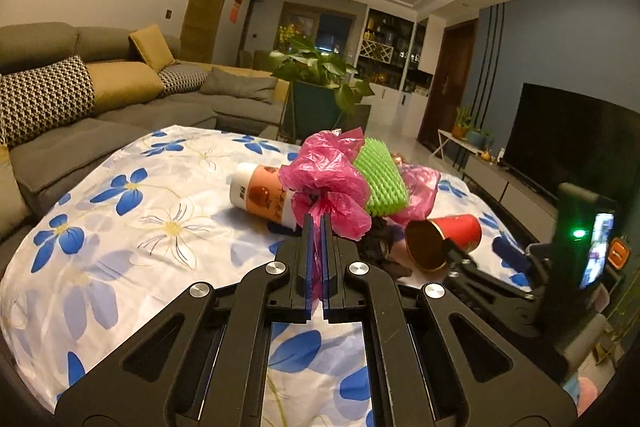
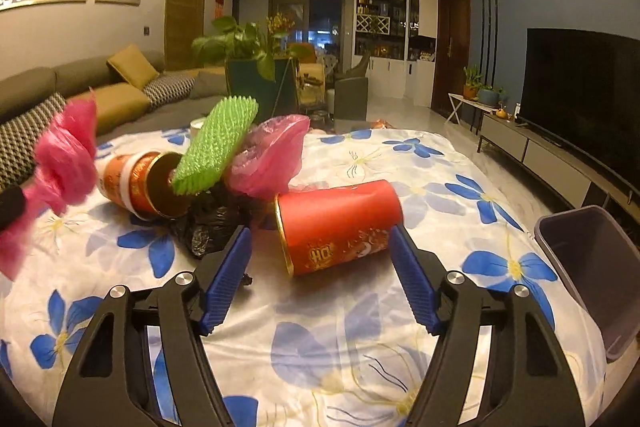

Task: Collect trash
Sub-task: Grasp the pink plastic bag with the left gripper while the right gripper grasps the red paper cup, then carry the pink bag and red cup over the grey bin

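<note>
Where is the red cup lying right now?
In the right wrist view the red cup lies on its side on the floral cloth, between the open right gripper fingers, just right of the black bag.

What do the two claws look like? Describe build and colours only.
Both match. The left claw and right claw have black triangular linkage arms with cut-out windows and round silver pivot pins. The fingers carry blue ribbed pads. No cables, markings, hands or sleeves show.

Grey sofa [image 1: 120, 115], potted plant [image 2: 244, 51], dark television [image 2: 584, 95]
</note>
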`<action>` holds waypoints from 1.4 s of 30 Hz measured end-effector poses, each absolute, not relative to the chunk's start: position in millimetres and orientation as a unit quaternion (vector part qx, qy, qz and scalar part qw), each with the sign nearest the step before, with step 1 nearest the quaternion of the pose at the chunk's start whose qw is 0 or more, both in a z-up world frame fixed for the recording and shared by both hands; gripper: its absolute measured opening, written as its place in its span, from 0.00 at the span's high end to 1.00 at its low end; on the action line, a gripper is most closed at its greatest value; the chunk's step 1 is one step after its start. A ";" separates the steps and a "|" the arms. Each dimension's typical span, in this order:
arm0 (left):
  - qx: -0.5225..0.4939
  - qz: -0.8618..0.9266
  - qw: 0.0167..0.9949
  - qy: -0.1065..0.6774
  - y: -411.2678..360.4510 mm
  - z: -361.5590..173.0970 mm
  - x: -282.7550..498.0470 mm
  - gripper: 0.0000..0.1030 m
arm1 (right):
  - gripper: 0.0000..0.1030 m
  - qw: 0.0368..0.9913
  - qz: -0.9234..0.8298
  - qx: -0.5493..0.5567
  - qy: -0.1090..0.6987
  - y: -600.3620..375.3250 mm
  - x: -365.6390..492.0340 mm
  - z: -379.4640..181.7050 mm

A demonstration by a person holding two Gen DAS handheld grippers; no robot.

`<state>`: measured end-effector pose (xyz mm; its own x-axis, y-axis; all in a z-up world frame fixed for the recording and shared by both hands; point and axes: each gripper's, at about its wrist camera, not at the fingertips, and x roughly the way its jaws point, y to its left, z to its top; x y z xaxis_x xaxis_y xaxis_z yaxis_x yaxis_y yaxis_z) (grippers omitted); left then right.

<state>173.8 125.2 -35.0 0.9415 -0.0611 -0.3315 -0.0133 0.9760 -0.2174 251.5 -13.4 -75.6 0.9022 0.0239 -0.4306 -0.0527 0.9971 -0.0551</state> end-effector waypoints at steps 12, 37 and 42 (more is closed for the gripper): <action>-0.116 -0.018 0.979 0.169 131.0 -32.8 174.6 0.98 | 0.78 0.958 -0.007 -0.029 0.285 -21.1 282.1 -91.2; -0.087 -0.054 0.981 0.164 85.2 -21.2 158.3 0.98 | 0.95 0.977 -0.027 0.031 0.208 -104.8 197.1 -57.8; -0.074 -0.065 0.982 0.162 67.4 -18.0 153.1 0.98 | 0.95 0.979 -0.032 0.041 0.195 -122.0 179.6 -51.7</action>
<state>153.1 67.4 -17.9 0.9393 -0.1520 -0.3077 0.1042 0.9806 -0.1662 179.6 -122.0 -51.6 0.9216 -0.0459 -0.3854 0.0781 0.9946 0.0681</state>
